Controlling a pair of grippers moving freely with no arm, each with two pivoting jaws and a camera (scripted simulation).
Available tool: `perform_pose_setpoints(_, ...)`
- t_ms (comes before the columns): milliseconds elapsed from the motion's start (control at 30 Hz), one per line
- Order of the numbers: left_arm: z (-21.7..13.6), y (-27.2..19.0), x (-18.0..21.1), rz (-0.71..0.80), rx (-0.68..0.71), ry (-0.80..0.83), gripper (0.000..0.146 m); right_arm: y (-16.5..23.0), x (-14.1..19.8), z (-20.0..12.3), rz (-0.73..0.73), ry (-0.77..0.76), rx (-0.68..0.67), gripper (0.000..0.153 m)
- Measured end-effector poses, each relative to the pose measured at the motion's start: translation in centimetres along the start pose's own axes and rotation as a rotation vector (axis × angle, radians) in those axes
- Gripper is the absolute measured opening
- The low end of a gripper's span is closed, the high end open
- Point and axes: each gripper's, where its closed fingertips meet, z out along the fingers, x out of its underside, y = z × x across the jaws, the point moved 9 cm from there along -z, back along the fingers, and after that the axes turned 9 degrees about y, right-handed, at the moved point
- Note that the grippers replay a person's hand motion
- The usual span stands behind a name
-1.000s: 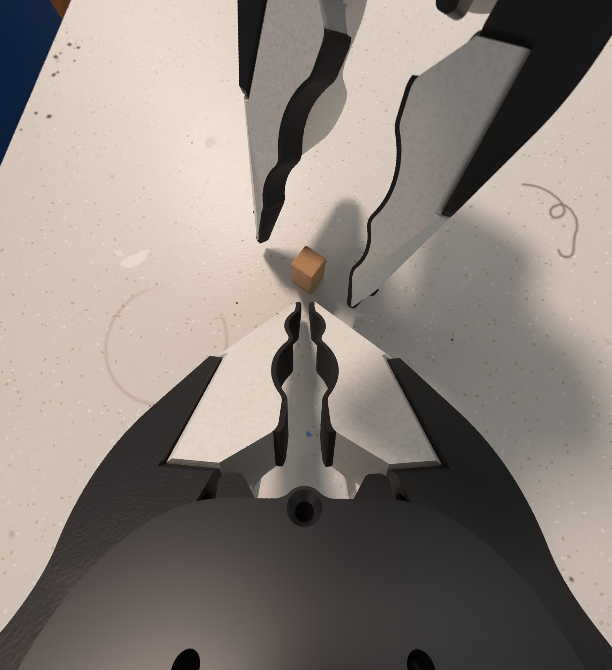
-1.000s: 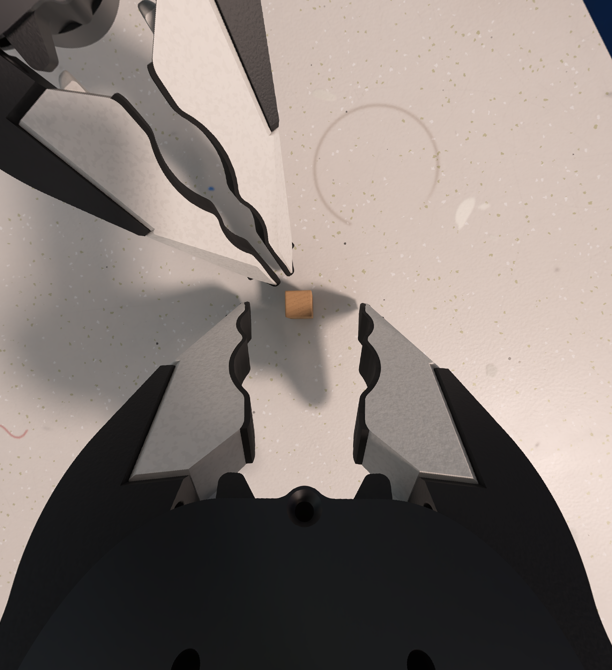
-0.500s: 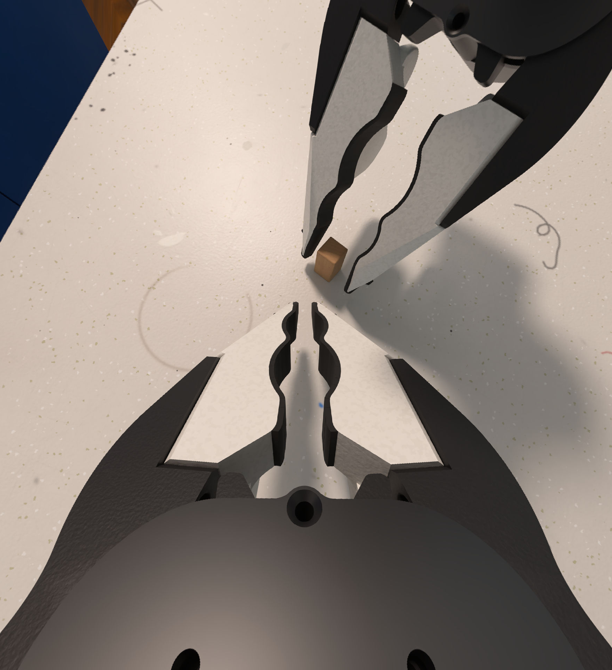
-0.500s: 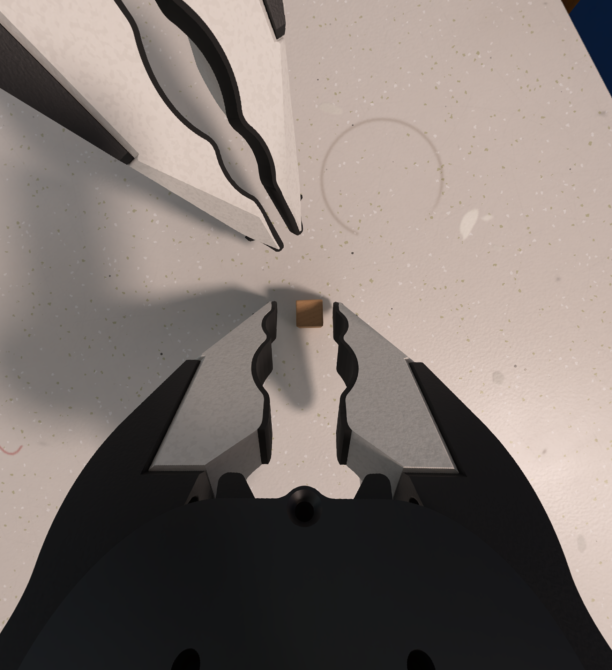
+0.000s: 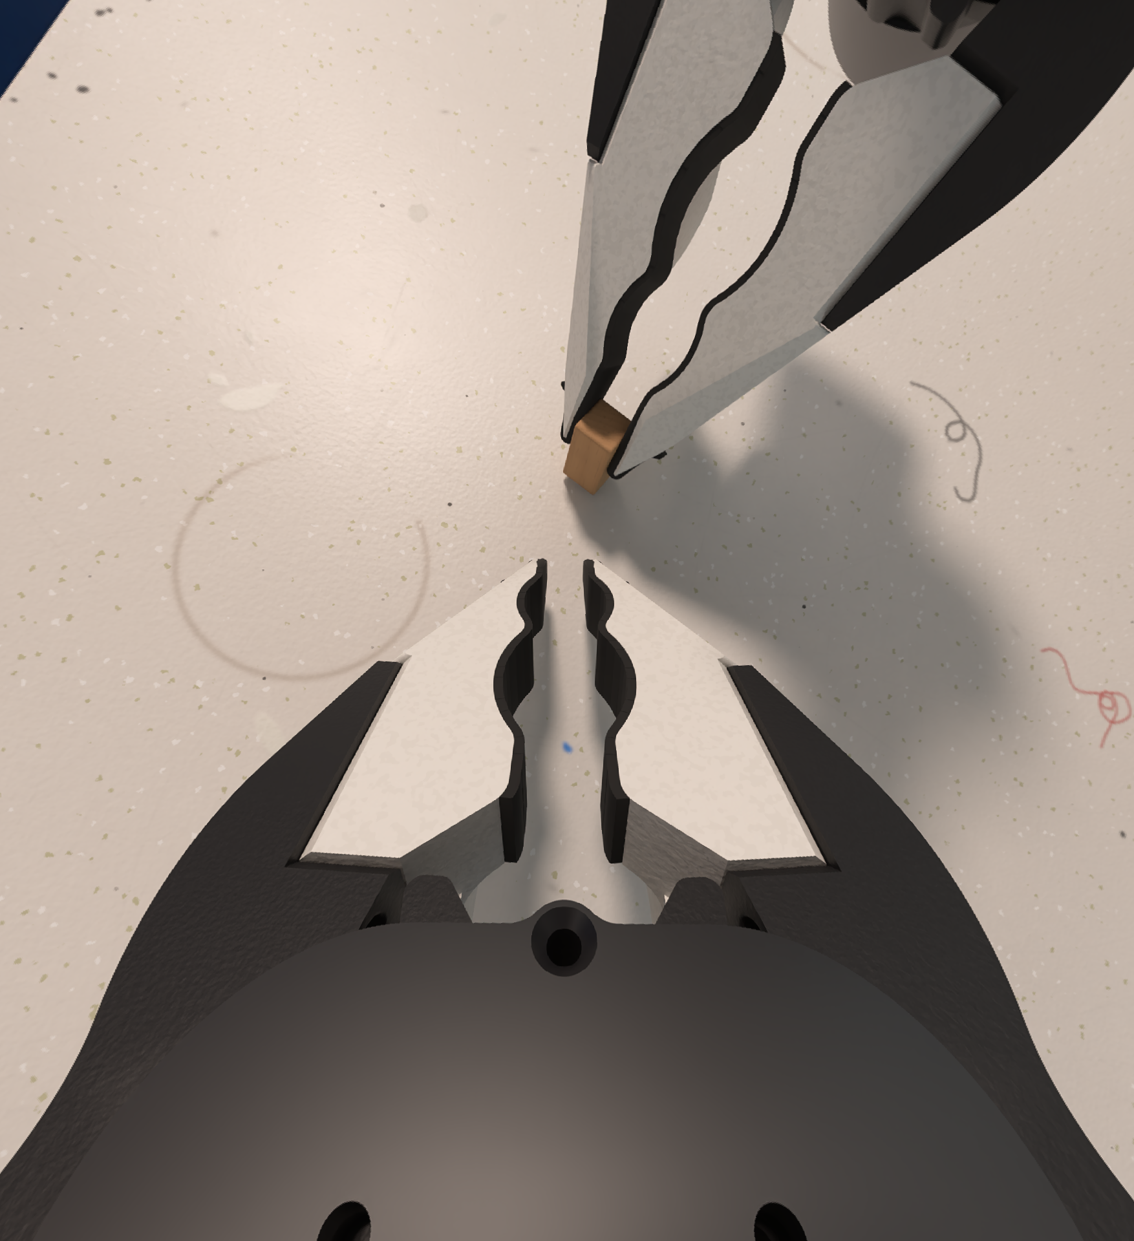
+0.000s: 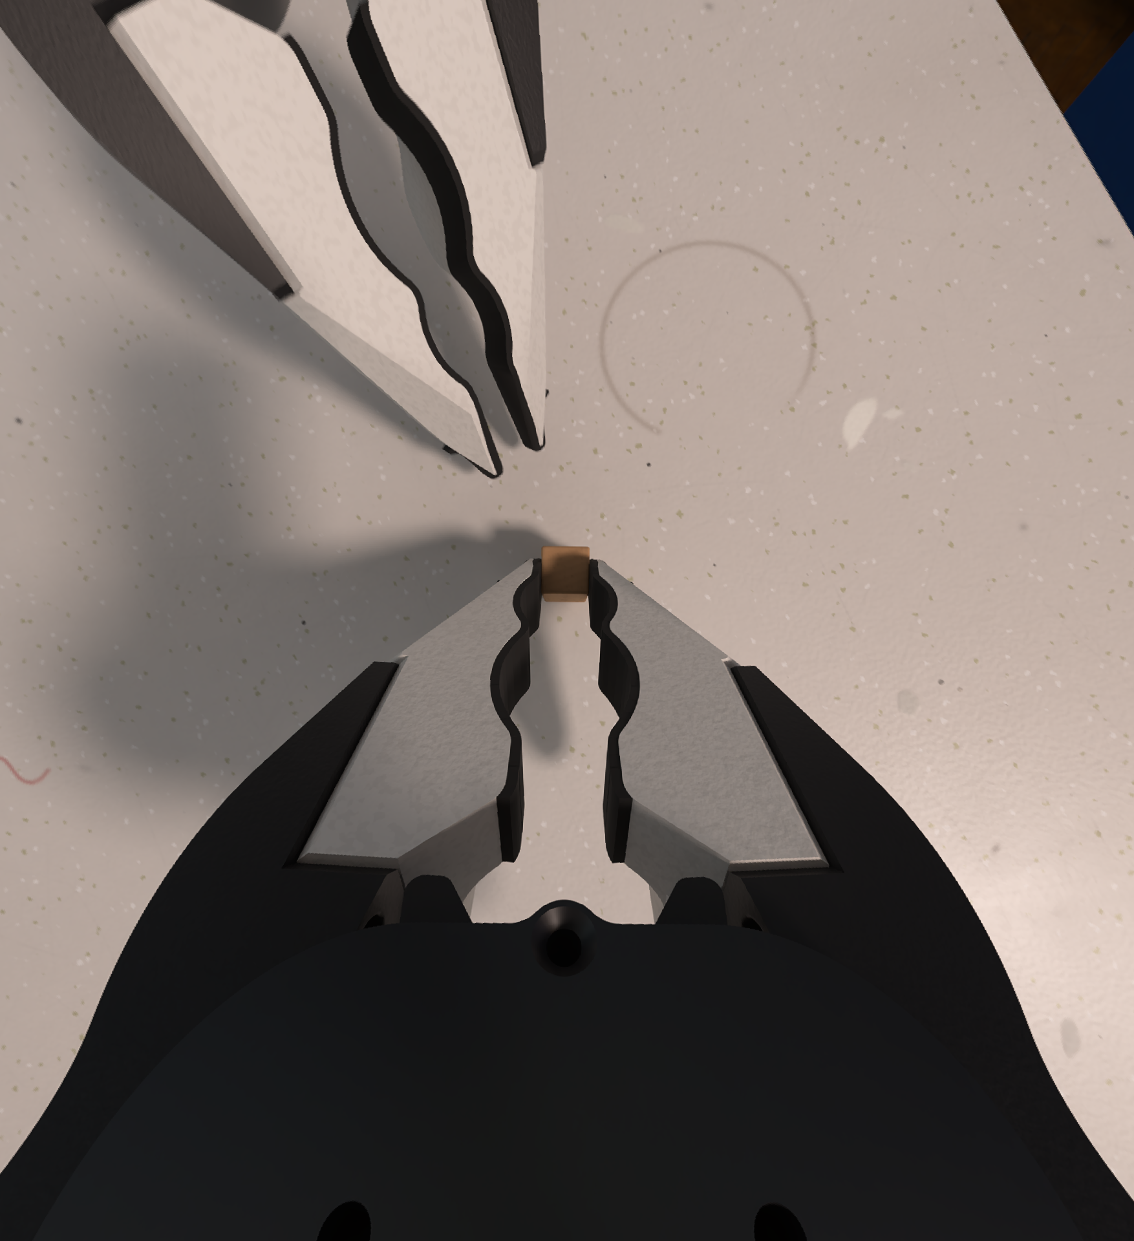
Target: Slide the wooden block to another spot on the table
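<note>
Now right hand-held gripper (image 6: 565, 576) clamps wooden block (image 6: 565, 571).

So the wooden block (image 6: 565, 572) sat on the table (image 6: 887, 671), right between the right gripper (image 6: 565, 571)'s fingertips, touching both. The left gripper (image 5: 561, 567) pointed at it from the opposite side, near but apart. A ring mark (image 5: 302, 567) lay beside them, toward the table's nearer long edge.

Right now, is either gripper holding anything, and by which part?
The right gripper holds the wooden block by two opposite side faces, between its fingertips. The left gripper holds nothing.
</note>
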Motion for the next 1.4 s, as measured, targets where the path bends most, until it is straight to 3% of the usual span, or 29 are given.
perform_pose_setpoints(500,0.2,-0.1,-0.1,0.008,-0.001,-0.005,0.010,-3.5,2.7,-1.9,0.203,0.042,0.058,0.014)
perform_pose_setpoints(600,0.2,-0.2,-0.1,0.012,-0.003,-0.003,0.010,-3.3,2.2,-2.5,0.142,-0.010,0.103,0.044)
perform_pose_setpoints(767,0.2,-0.2,-0.1,0.018,-0.011,0.001,0.010,-1.1,0.4,-1.7,-0.064,0.015,0.070,0.049)
perform_pose_setpoints(1033,-0.8,0.6,-0.3,-0.036,-0.082,-0.058,0.008,0.3,-0.8,0.5,0.077,0.124,0.095,0.050)
perform_pose_setpoints(1167,-0.9,0.6,-0.4,-0.043,-0.084,-0.075,0.008,0.5,-0.8,0.7,0.071,0.109,0.105,0.045)
perform_pose_setpoints(1267,-0.9,0.5,-0.5,-0.051,-0.060,-0.091,0.010,0.5,-0.8,0.4,0.021,0.062,0.121,0.040)
perform_pose_setpoints(1400,-1.2,0.6,-0.9,-0.120,0.040,-0.195,0.018,0.5,-0.6,-1.5,-0.068,-0.124,0.193,0.030)
